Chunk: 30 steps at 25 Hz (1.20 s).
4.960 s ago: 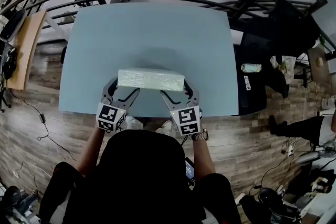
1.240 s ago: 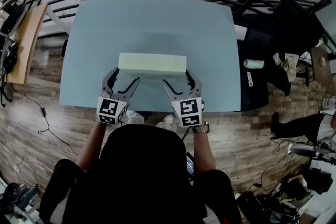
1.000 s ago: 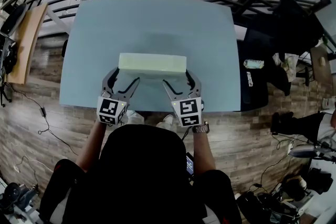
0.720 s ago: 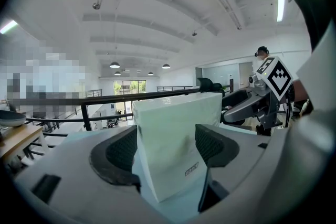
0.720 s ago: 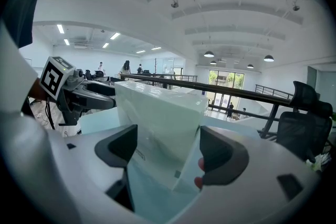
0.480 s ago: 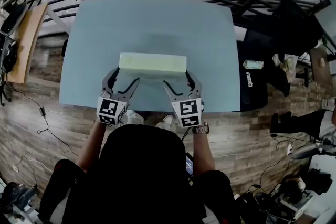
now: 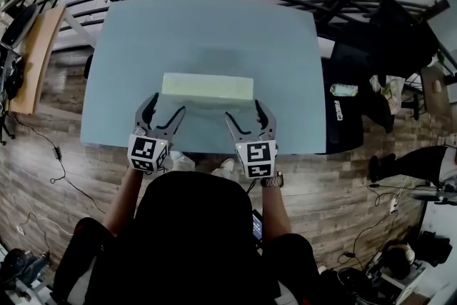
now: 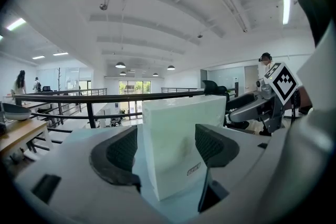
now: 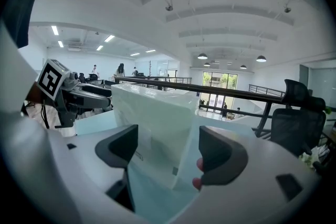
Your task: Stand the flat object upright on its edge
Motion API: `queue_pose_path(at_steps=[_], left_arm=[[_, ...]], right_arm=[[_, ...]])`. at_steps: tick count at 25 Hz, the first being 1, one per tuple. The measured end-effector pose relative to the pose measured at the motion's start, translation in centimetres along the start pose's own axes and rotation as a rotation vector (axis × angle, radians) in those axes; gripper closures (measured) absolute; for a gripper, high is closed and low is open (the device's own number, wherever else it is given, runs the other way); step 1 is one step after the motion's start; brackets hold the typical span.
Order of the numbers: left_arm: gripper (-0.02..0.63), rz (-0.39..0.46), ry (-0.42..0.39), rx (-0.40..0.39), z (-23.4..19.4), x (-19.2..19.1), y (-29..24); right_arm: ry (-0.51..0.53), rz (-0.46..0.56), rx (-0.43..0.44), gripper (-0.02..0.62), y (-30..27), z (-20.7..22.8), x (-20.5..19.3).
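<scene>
Flat box (image 7: 207, 86) stands upright on a long edge, on the near half of the bench (image 7: 207, 32). Its foot is cut off behind the hand-held gripper bodies in both gripper views. There is a small label low on its face, too small to read.

Left hand-held gripper (image 7: 166, 108): jaws apart, gripping nothing, box end seen through the gap. Right hand-held gripper (image 7: 244, 111): the same at the other end. I can't tell whether any pad touches the box. My operator's head hides the bench's front edge.
</scene>
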<state>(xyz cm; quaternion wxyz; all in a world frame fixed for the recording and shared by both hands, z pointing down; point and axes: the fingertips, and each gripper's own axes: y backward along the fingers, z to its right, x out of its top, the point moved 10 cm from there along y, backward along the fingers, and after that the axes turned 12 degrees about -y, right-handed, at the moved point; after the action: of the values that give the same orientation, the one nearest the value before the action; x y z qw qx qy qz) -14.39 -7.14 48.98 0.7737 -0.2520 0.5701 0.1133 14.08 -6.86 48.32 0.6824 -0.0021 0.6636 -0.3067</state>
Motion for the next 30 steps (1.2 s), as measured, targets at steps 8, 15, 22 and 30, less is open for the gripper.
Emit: queue_pose_path(at_steps=[8, 15, 22, 30], left_arm=[[0.269, 0.015, 0.013, 0.069, -0.8, 0.2, 1.7], [0.330, 0.046, 0.025, 0.085, -0.1, 0.6, 3.1], [0.462, 0.064, 0.065, 0.093, 1.7, 1.3, 3.8], [0.592, 0.064, 0.071, 0.132, 3.8, 1.6, 3.9]], right_arm=[[-0.081, 0.076, 0.014, 0.260, 1.8, 0.0, 0.4], [-0.130, 0.125, 0.006, 0.390, 3.3, -0.1, 0.8], [-0.155, 0.142, 0.026, 0.524, 4.3, -0.6, 0.8], [-0.138, 0.129, 0.090, 0.586, 4.8, -1.0, 1.0]])
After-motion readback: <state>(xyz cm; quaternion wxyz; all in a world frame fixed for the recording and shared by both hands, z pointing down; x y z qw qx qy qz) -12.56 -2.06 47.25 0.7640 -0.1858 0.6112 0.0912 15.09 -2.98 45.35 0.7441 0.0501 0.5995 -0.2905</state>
